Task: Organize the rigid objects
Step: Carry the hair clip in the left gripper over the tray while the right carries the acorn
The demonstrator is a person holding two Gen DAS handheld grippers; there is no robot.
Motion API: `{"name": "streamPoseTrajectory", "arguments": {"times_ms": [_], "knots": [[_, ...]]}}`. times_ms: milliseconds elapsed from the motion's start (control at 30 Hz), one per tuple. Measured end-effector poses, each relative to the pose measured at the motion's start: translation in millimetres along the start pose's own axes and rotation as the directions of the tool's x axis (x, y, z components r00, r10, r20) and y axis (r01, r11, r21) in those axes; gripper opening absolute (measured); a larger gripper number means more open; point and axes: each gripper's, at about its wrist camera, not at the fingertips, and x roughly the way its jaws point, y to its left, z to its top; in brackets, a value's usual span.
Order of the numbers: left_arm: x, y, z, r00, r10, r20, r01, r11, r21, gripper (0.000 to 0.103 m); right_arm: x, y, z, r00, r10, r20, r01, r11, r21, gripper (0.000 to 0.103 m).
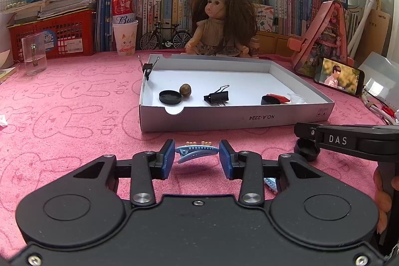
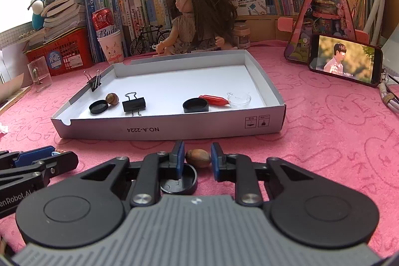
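While the left gripper [image 1: 197,153] holds a blue hair clip [image 1: 195,152] with its two blue pads pressed on the clip's ends, the right gripper [image 2: 197,158] has closed on a brown nut [image 2: 198,158], pinched between its pads just above the pink cloth [image 2: 336,141]. The right gripper's arm carries the letters "DAS"; the left one's side shows "enRobot.AI", cut off at the picture's edge. An open black cap [image 2: 178,182] lies on the cloth under the right gripper's left finger, touching or nearly touching the nut.

Just beyond both grippers stands the white cardboard tray [image 2: 174,125], its near wall printed upside down with "NO.A-2224" and two small handling symbols. Both held things are outside the tray, in front of that wall. Inside the tray, along the near wall, lie a black lid [image 2: 98,107] with a second nut [image 2: 112,99] beside it, a black binder clip [image 2: 134,104], a black round pot [image 2: 195,105], a red pen-like thing [image 2: 214,100] and a clear dish [image 2: 239,99]. Another binder clip [image 2: 94,82] grips the tray's left wall.

Behind the tray sits a doll [image 2: 197,16], with a model bicycle [image 2: 147,39] to her left. Left of the tray stand a red can [image 2: 106,21] reading "Bud", set in a paper cup [image 2: 111,46], and a clear glass [image 2: 40,74]. Right of the tray leans a phone [image 2: 345,59] playing a video.
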Motion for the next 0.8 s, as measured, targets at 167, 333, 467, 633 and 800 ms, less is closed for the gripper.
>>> {"name": "streamPoseTrajectory", "arguments": {"times_ms": [167,333,467,633,800], "knots": [[-1,-2,6,1.000,-0.015,0.001,0.015,1.000,0.004,0.036,-7,0,3,1.000,-0.002,0.029,0.002,1.000,-0.002,0.027],[-5,0,19,0.998,-0.057,0.011,0.057,0.998,-0.020,0.036,-15,1,12,0.998,0.004,0.066,-0.003,1.000,-0.011,0.027],[-6,0,34,0.997,-0.067,0.047,0.068,0.998,-0.013,0.036,-19,-1,20,0.996,0.002,0.094,-0.001,1.000,-0.008,0.027],[4,2,54,0.994,-0.078,0.075,0.079,0.997,-0.017,0.036,-13,-4,31,0.995,0.012,0.103,-0.012,1.000,0.005,0.027],[26,5,69,0.994,-0.080,0.074,0.082,0.996,-0.032,0.036,-1,-4,42,0.994,0.055,0.099,-0.058,0.998,0.031,0.027]]}}
